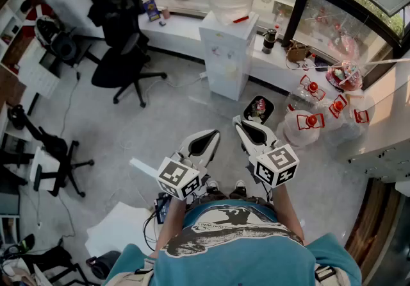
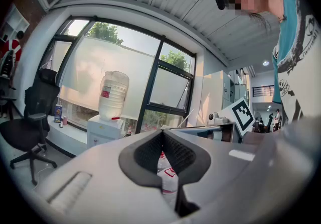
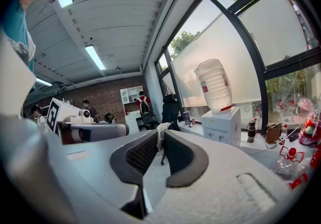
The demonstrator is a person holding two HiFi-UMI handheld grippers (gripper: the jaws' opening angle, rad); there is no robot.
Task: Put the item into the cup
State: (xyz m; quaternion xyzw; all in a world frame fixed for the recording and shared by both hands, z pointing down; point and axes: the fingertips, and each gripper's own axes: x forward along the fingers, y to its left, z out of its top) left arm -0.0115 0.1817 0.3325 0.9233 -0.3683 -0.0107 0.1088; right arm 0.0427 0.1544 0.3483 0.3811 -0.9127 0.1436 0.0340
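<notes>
I stand over a grey floor and hold both grippers up in front of my chest. In the right gripper view, my right gripper [image 3: 161, 131] pinches a small white item [image 3: 160, 128] at its very tips; in the head view the right gripper [image 1: 237, 120] points away from me. My left gripper [image 2: 162, 132] has its dark pads [image 2: 148, 153] meeting at the tip with nothing between them; in the head view the left gripper [image 1: 216, 132] sits beside the right one. No cup shows in any view.
A white water dispenser [image 1: 229, 54] with a large bottle stands ahead by the window ledge. Near it are a black bin [image 1: 259, 109] and several red-capped water jugs [image 1: 311, 126]. A black office chair [image 1: 122, 54] is at the left, white sheets [image 1: 122, 230] by my feet.
</notes>
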